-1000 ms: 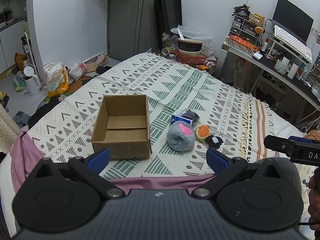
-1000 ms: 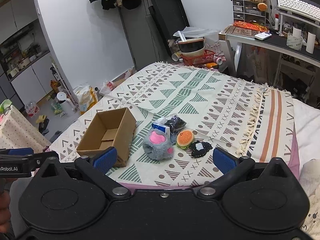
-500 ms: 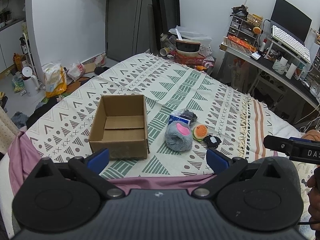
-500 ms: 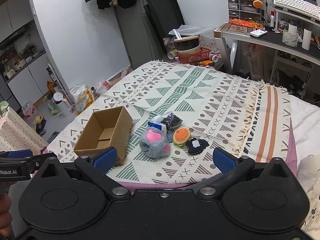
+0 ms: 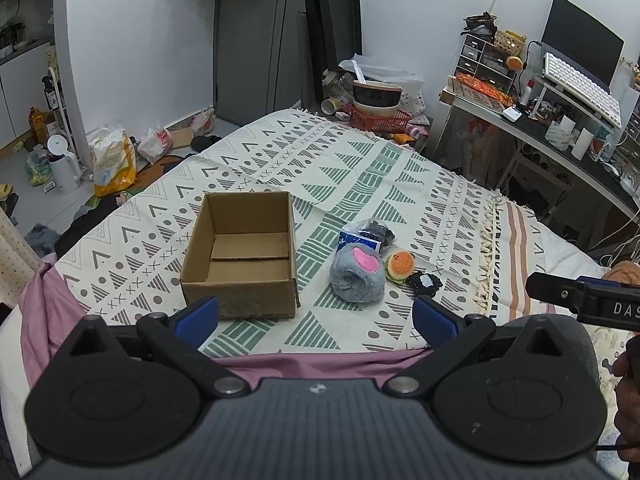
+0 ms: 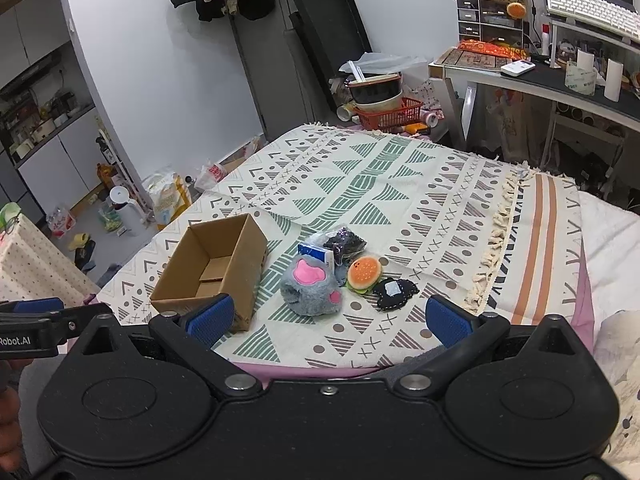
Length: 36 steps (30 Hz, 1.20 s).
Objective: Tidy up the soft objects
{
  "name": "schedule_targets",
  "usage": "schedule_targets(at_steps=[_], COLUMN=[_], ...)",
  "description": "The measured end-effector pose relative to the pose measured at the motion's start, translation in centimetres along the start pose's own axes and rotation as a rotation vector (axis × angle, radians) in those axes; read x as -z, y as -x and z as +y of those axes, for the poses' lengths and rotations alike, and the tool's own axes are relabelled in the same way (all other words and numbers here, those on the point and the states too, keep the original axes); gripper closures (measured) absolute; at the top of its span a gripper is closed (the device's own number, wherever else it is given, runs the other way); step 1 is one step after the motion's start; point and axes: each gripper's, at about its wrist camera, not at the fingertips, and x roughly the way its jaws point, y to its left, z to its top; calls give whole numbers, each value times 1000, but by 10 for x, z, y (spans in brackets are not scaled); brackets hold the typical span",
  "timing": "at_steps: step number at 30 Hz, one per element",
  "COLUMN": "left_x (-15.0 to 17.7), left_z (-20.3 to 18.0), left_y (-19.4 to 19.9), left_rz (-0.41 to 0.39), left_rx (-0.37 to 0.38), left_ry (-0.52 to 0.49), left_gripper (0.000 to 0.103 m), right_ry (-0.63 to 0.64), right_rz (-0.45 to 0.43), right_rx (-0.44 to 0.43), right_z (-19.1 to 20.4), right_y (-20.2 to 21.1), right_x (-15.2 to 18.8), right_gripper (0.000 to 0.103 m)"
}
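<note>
- While both grippers hang over the near bed edge, the left gripper (image 5: 316,316) stands wide, holding nothing.
- Cardboard box (image 5: 244,256): open side up, long axis running away from the cameras, on the patterned blanket (image 5: 360,172).
- Grey paw plush (image 5: 357,274) just right of the box, pink pad up.
- Burger toy (image 5: 398,265) and black felt piece (image 5: 425,282) beside it.
- Right gripper (image 6: 330,318): wide, nothing held.

Open blanket (image 5: 312,332) lies straight ahead between the left gripper (image 5: 316,316)'s spread fingers, nothing in the gap. Cardboard box (image 5: 240,264) sits just past the left fingertip, top open; soft-toy cluster (image 5: 360,276) sits ahead toward the right fingertip. Right gripper (image 6: 328,316): same box blocks beyond its left fingertip, toys ahead centre, bare blanket beyond the right.
</note>
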Motion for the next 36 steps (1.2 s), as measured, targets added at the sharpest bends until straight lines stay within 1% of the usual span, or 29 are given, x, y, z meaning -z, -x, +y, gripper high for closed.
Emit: schedule_targets(at_steps=[5, 15, 23, 26, 36], left_x=[-1, -2, -4, -3, -4], left_z=[-5, -6, -9, -14, -22], left_y=[5, 6, 9, 9, 4], left_rz=[-5, -4, -9, -11, -17], left_rx=[3, 0, -11, -16, -8], left_ry=[-10, -8, -8, -23, -18], left_gripper=[1, 1, 1, 1, 1], right_ry=[-14, -15, -6, -9, -20], right_rz=[2, -2, -15, -18, -2], right_rx=[-18, -14, -44, -61, -47], right_z=[-3, -4, -6, -7, -16], right_y=[1, 3, 11, 12, 3], right_x=[0, 0, -1, -3, -1], right_gripper=[0, 0, 0, 0, 0])
